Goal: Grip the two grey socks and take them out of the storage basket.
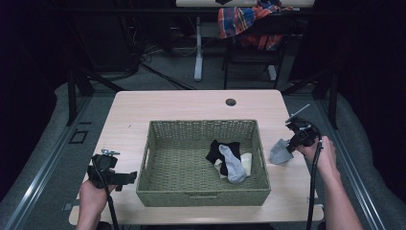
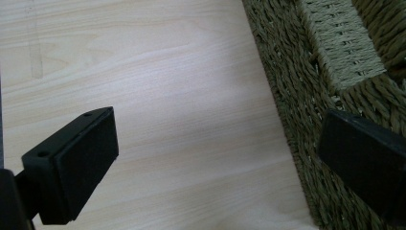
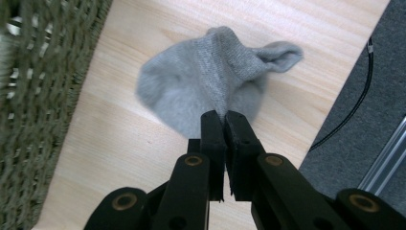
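Observation:
A green woven basket [image 1: 158, 191] stands in the middle of the wooden table [image 1: 182, 103]. Inside it lie a black sock [image 1: 218, 149], a grey sock [image 1: 233, 165] and a pale one [image 1: 246, 160]. To the basket's right, my right gripper [image 1: 290, 145] is shut on another grey sock [image 1: 280, 153], which hangs bunched just above the tabletop; in the right gripper view the jaws pinch the grey sock [image 3: 201, 88] by its fabric, my right gripper [image 3: 224, 117] close together. My left gripper [image 1: 128, 178] is open beside the basket's left front corner; in the left gripper view my left gripper [image 2: 215, 143] spans bare wood and the basket wall [image 2: 297, 110].
A round cable hole [image 1: 231, 102] sits near the table's far edge. Beyond the table a plaid cloth [image 1: 239, 19] drapes over a chair. Grey floor [image 3: 354, 105] lies right past the table's right edge. A cable [image 1: 313, 191] trails from the right gripper.

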`<state>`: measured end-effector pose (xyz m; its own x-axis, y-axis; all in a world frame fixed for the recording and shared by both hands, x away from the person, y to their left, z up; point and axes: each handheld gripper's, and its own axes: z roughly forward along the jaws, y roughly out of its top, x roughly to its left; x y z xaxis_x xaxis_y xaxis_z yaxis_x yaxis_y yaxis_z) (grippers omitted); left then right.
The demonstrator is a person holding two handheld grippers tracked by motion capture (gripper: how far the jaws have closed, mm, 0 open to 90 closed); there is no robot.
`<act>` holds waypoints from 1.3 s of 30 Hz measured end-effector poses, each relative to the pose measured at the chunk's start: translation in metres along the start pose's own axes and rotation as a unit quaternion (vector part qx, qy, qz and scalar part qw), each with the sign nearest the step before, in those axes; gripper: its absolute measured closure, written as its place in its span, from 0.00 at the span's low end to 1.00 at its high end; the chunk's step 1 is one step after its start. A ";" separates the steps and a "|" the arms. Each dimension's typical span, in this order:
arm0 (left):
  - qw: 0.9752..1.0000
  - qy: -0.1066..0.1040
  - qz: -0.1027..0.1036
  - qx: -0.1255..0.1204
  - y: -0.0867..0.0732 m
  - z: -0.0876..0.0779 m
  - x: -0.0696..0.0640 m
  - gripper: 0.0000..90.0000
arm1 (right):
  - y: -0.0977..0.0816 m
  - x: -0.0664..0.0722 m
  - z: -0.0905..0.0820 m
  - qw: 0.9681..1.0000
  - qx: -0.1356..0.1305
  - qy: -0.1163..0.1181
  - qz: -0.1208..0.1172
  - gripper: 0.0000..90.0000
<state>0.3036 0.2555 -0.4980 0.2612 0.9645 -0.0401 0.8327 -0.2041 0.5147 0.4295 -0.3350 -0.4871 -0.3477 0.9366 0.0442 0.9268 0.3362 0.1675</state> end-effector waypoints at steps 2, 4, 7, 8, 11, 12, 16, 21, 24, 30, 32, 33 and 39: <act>1.000 0.001 0.000 -0.001 0.000 0.000 0.000 0.01 | 0.001 0.001 0.006 1.000 0.011 0.003 -0.006 0.97; 1.000 0.001 -0.001 -0.002 0.000 0.000 -0.001 0.01 | 0.002 0.003 0.013 1.000 0.019 -0.001 -0.008 0.97; 1.000 0.000 -0.001 -0.001 0.000 0.000 -0.001 0.01 | 0.003 0.004 0.020 1.000 0.027 0.002 -0.015 0.96; 1.000 0.000 0.000 0.000 0.000 0.000 0.000 0.01 | 0.004 0.005 0.021 1.000 0.026 0.002 -0.013 0.96; 1.000 0.000 -0.001 -0.001 0.000 0.000 0.000 0.01 | 0.004 0.005 0.020 1.000 0.023 0.010 -0.017 0.93; 1.000 0.000 -0.001 -0.002 0.000 0.000 0.000 0.01 | 0.004 0.006 0.015 1.000 0.013 0.021 -0.013 0.85; 1.000 0.000 -0.002 -0.002 0.000 0.000 0.000 0.01 | 0.004 0.009 -0.001 1.000 -0.011 0.022 -0.015 0.67; 1.000 0.000 -0.002 -0.002 0.000 0.001 -0.001 0.01 | 0.004 0.015 -0.023 0.999 -0.038 0.018 -0.028 0.47; 1.000 -0.001 -0.001 0.000 0.000 0.000 0.000 0.01 | 0.002 0.024 -0.048 0.995 -0.074 0.048 -0.043 0.33; 1.000 0.000 -0.002 -0.002 0.000 0.000 0.000 0.01 | 0.003 0.053 -0.077 0.987 -0.115 0.068 -0.087 0.16; 1.000 0.001 -0.003 -0.003 0.000 0.000 0.000 0.01 | 0.004 0.064 -0.080 0.985 -0.123 0.077 -0.098 0.13; 1.000 0.001 -0.003 -0.003 0.000 0.000 0.000 0.01 | 0.005 0.069 -0.081 0.983 -0.125 0.082 -0.104 0.10; 1.000 0.001 0.000 -0.001 0.000 0.000 0.000 0.01 | 0.011 0.090 -0.081 0.981 -0.115 0.092 -0.129 0.02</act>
<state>0.3036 0.2552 -0.4984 0.2596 0.9650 -0.0386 0.8320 -0.2031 0.5162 0.3967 -0.2549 -0.4019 -0.6065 0.7819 0.1442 0.7547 0.5092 0.4137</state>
